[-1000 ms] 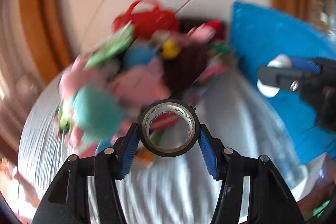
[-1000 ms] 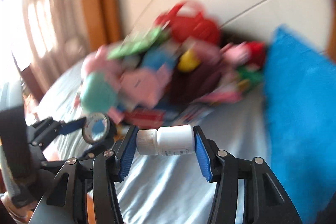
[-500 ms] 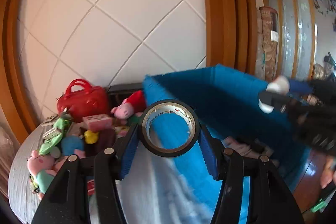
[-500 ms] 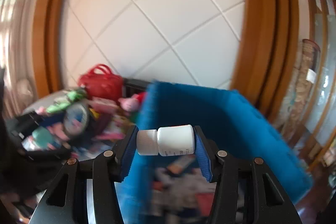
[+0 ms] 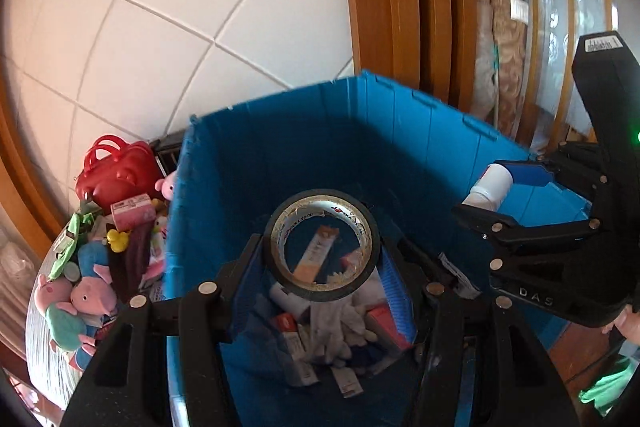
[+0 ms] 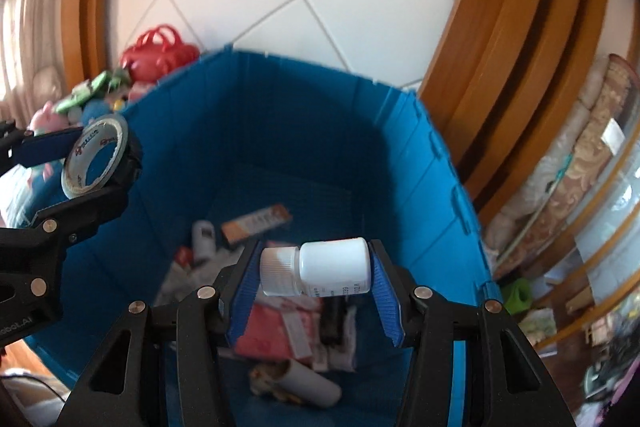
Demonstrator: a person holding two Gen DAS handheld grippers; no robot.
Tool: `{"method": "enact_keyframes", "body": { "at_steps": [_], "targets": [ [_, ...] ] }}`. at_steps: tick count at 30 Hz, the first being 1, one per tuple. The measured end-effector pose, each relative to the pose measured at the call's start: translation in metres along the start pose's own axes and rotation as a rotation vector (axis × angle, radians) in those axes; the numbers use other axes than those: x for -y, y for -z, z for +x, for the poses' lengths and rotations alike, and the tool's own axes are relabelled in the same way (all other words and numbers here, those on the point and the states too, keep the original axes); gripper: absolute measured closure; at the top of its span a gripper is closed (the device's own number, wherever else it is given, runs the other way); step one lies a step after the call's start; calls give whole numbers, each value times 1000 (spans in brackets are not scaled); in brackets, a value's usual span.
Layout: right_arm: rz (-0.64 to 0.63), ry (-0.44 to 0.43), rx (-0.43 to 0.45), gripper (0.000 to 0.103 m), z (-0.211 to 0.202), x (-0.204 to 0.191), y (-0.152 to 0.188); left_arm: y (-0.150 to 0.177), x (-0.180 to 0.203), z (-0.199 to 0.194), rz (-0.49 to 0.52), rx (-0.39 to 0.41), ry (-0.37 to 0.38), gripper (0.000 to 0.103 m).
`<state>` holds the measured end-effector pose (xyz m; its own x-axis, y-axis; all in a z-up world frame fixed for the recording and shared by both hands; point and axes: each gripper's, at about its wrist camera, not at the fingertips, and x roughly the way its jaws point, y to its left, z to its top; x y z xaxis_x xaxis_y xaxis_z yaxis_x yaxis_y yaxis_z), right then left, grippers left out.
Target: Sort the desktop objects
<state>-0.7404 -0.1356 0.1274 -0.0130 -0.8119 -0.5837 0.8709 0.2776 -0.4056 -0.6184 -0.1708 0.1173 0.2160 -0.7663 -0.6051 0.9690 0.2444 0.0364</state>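
Your left tongs (image 5: 324,259): clamped on a tape roll (image 5: 323,246), above the blue bin (image 5: 280,131).
Your right tongs (image 6: 316,287): clamped on a white bottle (image 6: 320,267), also over it.
Binned: boxes, packets, a tube.
Outstanding: the toy pile (image 5: 92,267) on the tabletop.

The tape roll (image 5: 323,239) hides part of the blue bin's (image 5: 280,147) floor, so only a piece of the orange box (image 5: 316,254) shows through its hole. The print on the white bottle's (image 6: 320,267) label is too small to read. Bin's near corner: packets (image 6: 280,331) blurred.
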Motion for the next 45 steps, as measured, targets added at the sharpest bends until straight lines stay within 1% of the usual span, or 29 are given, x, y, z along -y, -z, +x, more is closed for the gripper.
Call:
{"method": "enact_keyframes", "body": {
  "at_steps": [4,5,7,9,11,16,18,19,20,21,23,24,25,27,30,31,36,39,41,42,43,44,45],
  "targets": [
    [-10,-17,-32,52,15,16,12,-3,17,15,17,-44,-12,48],
    [-10,-20,-39,52,17,20,15,-5,19,14,13,-43,-8,48],
    [-17,-17,-53,52,23,24,18,-8,21,14,17,-36,-37,48],
    [-27,-14,-64,52,27,28,19,-10,23,18,21,-45,-52,48],
    [-18,-58,-74,52,29,33,19,-12,24,21,14,-54,-57,48],
    [-64,33,-43,52,25,36,19,-13,22,25,8,-72,-73,47],
    [-65,31,-35,52,24,38,18,-13,21,25,2,-69,-91,39],
    [-65,28,-33,51,25,39,17,-13,20,23,-2,-62,-98,30],
    [-66,27,-30,51,25,39,17,-13,19,21,-9,-51,-106,24],
    [-66,26,-28,50,25,39,17,-12,18,20,-11,-45,-110,23],
    [-71,20,-20,38,25,39,14,-12,16,18,-16,-41,-117,23],
    [-74,21,-17,24,24,38,13,-11,15,18,-19,-44,-119,22],
    [-78,22,-7,17,23,38,12,-11,13,18,-22,-45,-118,22],
    [-87,31,8,14,20,36,12,-9,9,16,-35,-45,-122,22],
    [-90,41,16,2,17,33,12,-7,3,9,-47,-35,-124,22],
    [-88,41,15,1,16,32,13,-6,0,6,-51,-29,-122,22],
    [-57,41,35,0,-4,26,14,-3,-11,-24,-61,47,-118,21],
    [-12,49,68,0,-26,20,16,2,-20,-48,-71,106,-109,21],
    [27,73,91,0,-44,13,19,7,-26,-65,-88,147,-100,21],
    [41,81,102,0,-51,10,21,10,-33,-75,-47,193,3,20],
    [58,89,117,0,-60,6,24,14,-37,-84,-57,220,2,15],
    [79,100,133,0,-71,1,28,19,-43,-94,-67,254,2,5],
    [96,107,143,0,-78,-3,31,25,-48,-105,-81,305,1,0]
  ]
}}
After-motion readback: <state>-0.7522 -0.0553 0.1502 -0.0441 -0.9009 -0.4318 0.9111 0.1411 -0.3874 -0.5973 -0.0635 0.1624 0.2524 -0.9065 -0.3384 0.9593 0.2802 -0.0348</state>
